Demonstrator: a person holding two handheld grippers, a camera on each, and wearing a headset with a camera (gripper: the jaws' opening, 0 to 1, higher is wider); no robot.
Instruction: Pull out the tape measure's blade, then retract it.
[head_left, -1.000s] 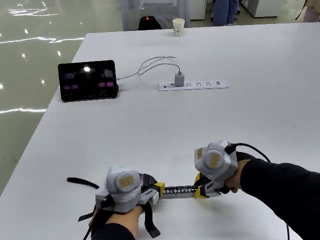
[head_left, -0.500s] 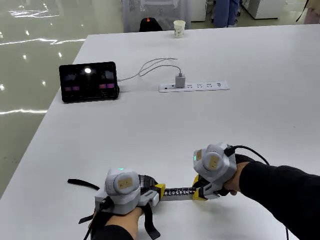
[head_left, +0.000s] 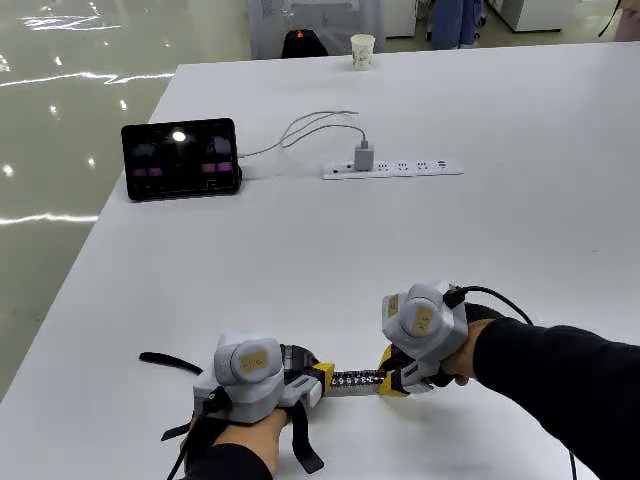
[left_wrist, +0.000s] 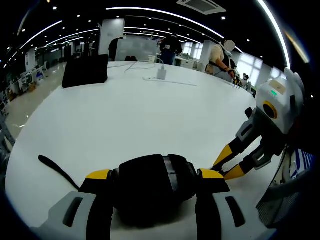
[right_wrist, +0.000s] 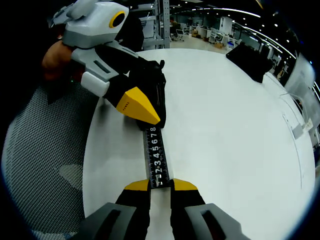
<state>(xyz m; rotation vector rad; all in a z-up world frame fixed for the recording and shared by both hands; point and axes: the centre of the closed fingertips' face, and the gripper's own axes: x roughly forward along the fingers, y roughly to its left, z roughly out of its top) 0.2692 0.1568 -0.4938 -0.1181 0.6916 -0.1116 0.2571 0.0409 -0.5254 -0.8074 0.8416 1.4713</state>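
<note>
Left gripper (left_wrist: 155, 176) is sitting low on the desk (head_left: 330, 250) near its front edge, fingers (left_wrist: 98, 175) clamped on either side of the black tape measure case (left_wrist: 152, 192). In the head view the gripper body is covering most of the case, with just one yellow fingertip poking out. Right gripper (right_wrist: 160, 186) is pinching the blade (right_wrist: 154, 152) end between its yellow-tipped fingers (right_wrist: 137, 186), closed down on it; the blade's end hook is sitting hidden between them, can't make it out. A short run of blade is spanning the gap from case to right fingers, lying just above or on the desk, can't tell which; numerals 2 through 8 are reading clearly in the right gripper view. A black strap (head_left: 165, 361) is trailing out to the left of the left gripper, its near end disappearing under the hand. Further back: tablet (head_left: 180, 158), power strip (head_left: 405, 168) with a charger (head_left: 363, 157) plugged in, paper cup (head_left: 362, 50) at the far edge.
</note>
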